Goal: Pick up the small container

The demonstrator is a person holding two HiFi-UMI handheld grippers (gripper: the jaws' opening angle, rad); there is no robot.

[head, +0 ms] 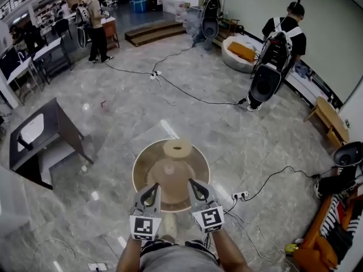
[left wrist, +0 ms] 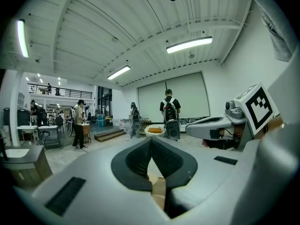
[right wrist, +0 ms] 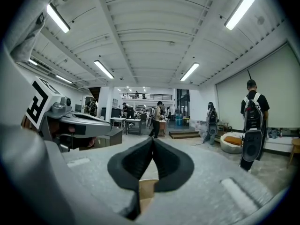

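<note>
Surroundings: a round desk (head: pixel 143 162), tan with a raised rim, stands on its own on the floor just ahead of the person. To its left is a dark desk (head: pixel 59 123) with a white panel on top. Black cables (head: pixel 193 95) cross the floor from the far middle. A white power strip (head: pixel 240 195) lies just right of the round desk. Far right are a white round seat (head: pixel 229 52) with an orange cushion and a wooden bench (head: pixel 330 119). Far middle is a low wooden platform (head: pixel 154 32).

In the way: a beige domed piece (head: pixel 170 177) sits mid-desk, between the claws and the small container (head: pixel 177 148). The container is a beige round pot with a hollow top, at the far side of the round desk. Cannot tell whether it touches the dome.

Claws: left claw (head: pixel 153 188) and right claw (head: pixel 194 186) are both clenched, tips together, gripping nothing. They are side by side over the desk's near rim, apart from the container.

Counts: 2 claws, 1 round desk with 2 beige pieces on it, 1 dark desk. 3 standing people are plain: far right (head: pixel 281 44), far middle (head: pixel 210 10), far left (head: pixel 96 21). Others at the far-left tables are too small to count.

Room: grey veined polished floor (head: pixel 113 95), large open hall, white ribbed ceiling with strip lights, railed mezzanine at the far end
</note>
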